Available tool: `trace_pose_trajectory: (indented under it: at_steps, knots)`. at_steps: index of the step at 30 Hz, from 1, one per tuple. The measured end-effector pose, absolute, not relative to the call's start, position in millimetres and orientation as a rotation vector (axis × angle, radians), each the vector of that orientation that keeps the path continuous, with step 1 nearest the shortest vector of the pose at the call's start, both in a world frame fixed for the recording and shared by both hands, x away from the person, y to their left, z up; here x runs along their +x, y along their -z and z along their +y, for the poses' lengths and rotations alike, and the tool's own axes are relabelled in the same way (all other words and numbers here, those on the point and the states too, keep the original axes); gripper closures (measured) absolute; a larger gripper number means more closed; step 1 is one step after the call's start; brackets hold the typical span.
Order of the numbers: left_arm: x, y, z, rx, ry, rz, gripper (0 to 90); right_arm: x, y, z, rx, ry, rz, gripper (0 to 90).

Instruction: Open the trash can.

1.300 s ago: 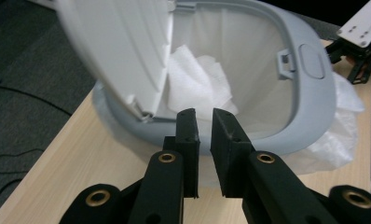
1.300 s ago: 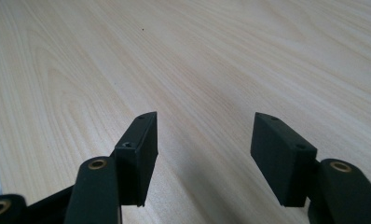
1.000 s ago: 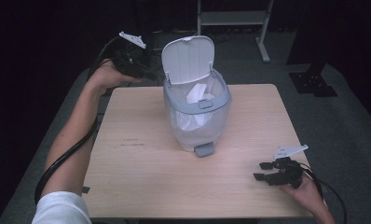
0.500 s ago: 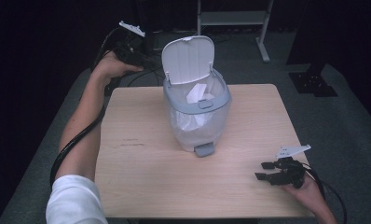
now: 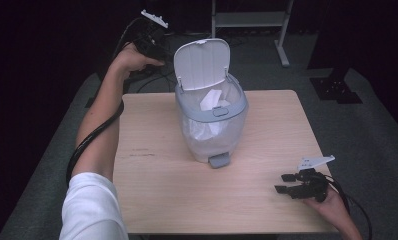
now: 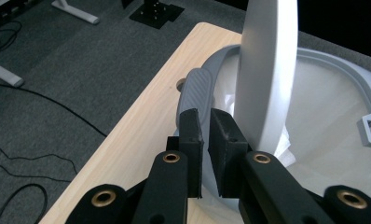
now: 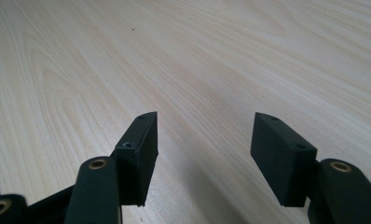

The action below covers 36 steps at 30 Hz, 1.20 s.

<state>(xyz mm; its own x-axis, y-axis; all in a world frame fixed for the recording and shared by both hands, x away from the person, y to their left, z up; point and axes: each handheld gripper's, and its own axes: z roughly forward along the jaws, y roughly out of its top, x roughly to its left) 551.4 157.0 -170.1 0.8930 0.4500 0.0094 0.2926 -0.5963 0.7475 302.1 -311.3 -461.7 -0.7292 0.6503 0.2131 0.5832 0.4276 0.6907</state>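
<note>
Left claw: (image 5: 159,50) held up past the far left corner of the table (image 5: 152,200), just behind the raised lid; its jaws are clenched together with nothing between them, as the left gripper view (image 6: 206,140) shows.
Left arm: bare forearm (image 5: 104,115) stretched along the table's left edge, a black cable (image 5: 87,145) trailing beside it.
Bin: a pale grey pedal bin (image 5: 211,125) stands upright at the middle of the table, towards the far side.
Lid: white (image 5: 202,62), tipped up and back on its hinge.
Liner: white bag (image 5: 209,105) inside the bin.
Pedal: grey (image 5: 219,160), at the near foot of the bin.
Right claw: (image 5: 285,183) resting at the near right corner, well apart from the bin; jaws released, spread wide over bare wood (image 7: 204,158).
</note>
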Motion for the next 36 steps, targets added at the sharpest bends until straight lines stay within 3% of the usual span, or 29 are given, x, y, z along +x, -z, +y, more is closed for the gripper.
trace_pose_trajectory:
  at_steps: [22, 36]
  knots:
    - [519, 165, 108, 2.349, -0.221, 0.319, 81.7, 301, 462, -307, 1.096, -1.184, 2.597, 40.3]
    - [498, 172, 94, 2.365, -0.208, 0.258, 76.1, 299, 462, -301, 1.083, -1.177, 2.609, 40.3]
